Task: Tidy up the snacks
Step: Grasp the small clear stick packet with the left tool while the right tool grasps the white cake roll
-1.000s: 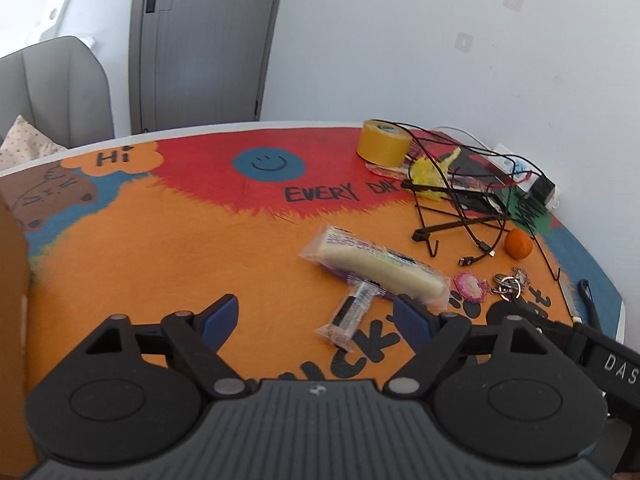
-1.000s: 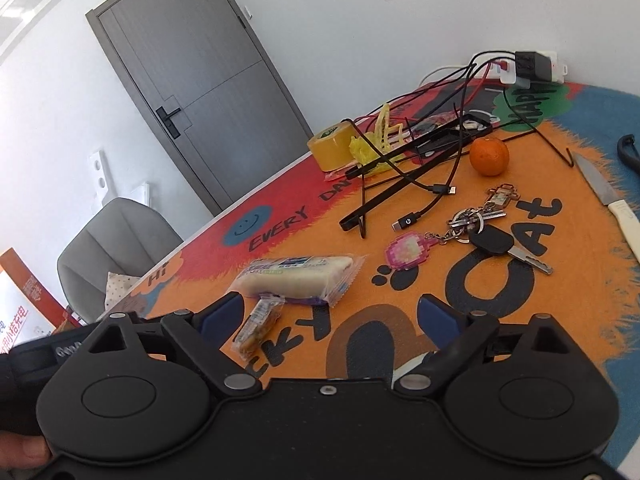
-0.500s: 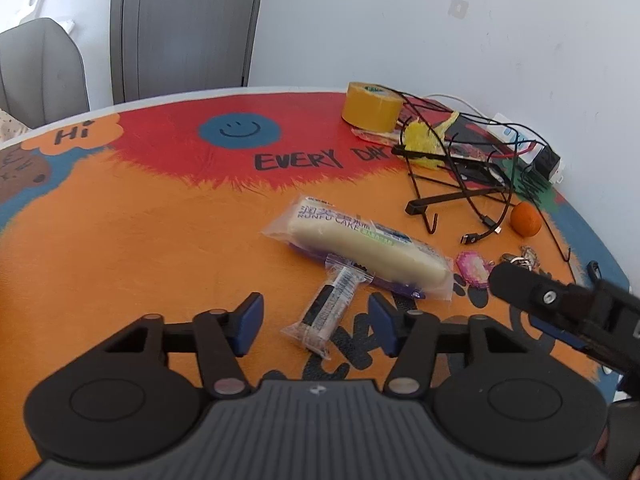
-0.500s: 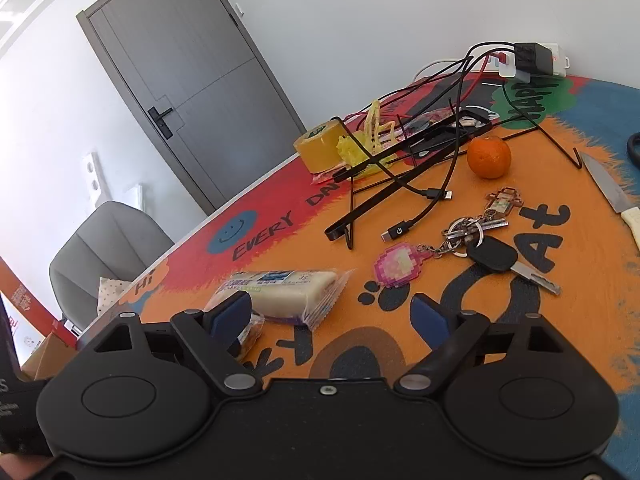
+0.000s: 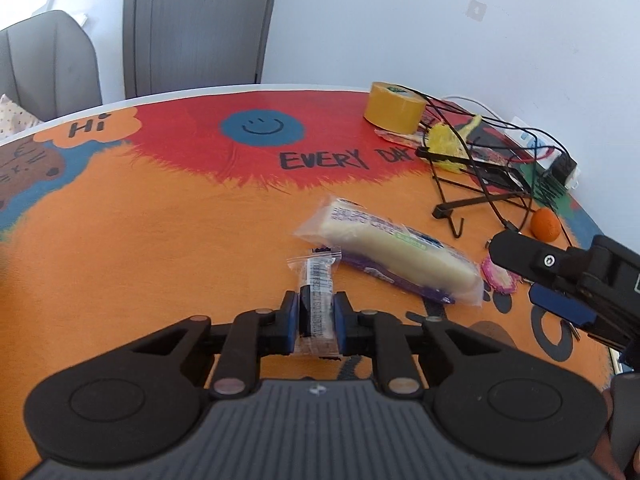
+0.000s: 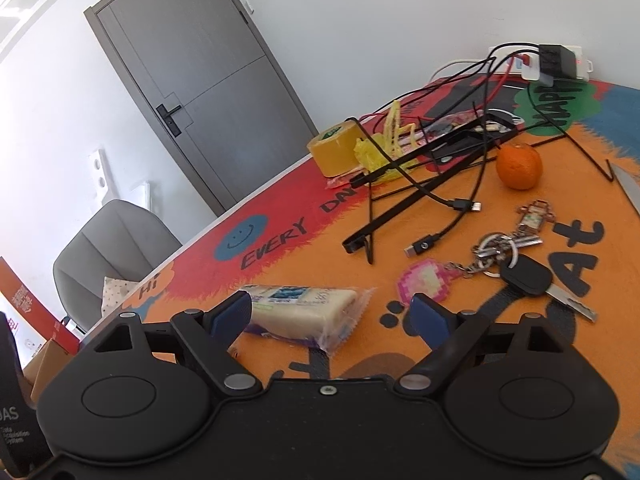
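My left gripper [image 5: 316,322] is shut on a small clear-wrapped snack bar [image 5: 317,280] that lies on the orange table mat. A long pale cake in a clear and purple wrapper [image 5: 390,248] lies just beyond and right of it. My right gripper [image 6: 332,316] is open and empty, low over the mat, with the cake [image 6: 304,310] between and just beyond its fingertips. The right gripper also shows at the right edge of the left wrist view [image 5: 560,280].
A yellow tape roll [image 5: 393,110], a black wire stand with tangled cables [image 6: 424,176], an orange [image 6: 519,166], keys with a pink keychain [image 6: 500,264] and a power strip [image 6: 556,62] crowd the far right. A knife blade [image 6: 630,188] lies at the right edge. A grey chair [image 6: 112,248] stands behind the table.
My left gripper moved forward over the small snack bar and closed on it. My right gripper came lower and closer to the cake, still open.
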`<action>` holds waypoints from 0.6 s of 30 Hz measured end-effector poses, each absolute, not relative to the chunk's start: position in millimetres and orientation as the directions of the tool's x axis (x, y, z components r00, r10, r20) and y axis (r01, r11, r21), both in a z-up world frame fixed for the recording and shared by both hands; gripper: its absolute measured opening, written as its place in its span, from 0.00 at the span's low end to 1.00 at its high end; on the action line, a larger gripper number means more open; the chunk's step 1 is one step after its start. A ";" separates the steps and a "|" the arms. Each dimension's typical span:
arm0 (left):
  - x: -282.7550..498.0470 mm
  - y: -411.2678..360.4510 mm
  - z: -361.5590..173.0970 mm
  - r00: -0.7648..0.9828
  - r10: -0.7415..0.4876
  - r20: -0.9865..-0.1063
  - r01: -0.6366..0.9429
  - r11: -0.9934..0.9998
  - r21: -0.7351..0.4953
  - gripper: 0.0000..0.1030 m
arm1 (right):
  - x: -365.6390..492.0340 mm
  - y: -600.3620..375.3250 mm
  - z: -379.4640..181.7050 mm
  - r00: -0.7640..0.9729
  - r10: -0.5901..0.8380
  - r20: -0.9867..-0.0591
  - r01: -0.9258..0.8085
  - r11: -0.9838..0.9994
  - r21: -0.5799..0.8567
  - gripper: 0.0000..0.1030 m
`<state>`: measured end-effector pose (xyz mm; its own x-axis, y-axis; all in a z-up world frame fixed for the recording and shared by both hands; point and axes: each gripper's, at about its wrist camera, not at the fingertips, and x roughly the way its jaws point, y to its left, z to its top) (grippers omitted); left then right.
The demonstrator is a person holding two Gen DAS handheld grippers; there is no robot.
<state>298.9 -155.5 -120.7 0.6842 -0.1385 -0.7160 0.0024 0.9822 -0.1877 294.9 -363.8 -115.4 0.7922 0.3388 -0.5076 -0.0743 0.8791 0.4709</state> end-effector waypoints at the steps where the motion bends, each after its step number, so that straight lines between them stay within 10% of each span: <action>1: 299.1 -153.0 -120.2 0.685 -0.134 -0.716 -0.004 0.982 -0.188 0.17 | 296.6 -362.2 -115.0 0.792 0.341 -0.507 -0.078 0.879 0.470 0.85; 18: 299.8 -104.7 -106.0 0.711 -0.083 -0.698 -0.092 0.974 -0.209 0.17 | 329.8 -325.9 -111.0 0.774 0.378 -0.509 -0.147 0.888 0.435 0.79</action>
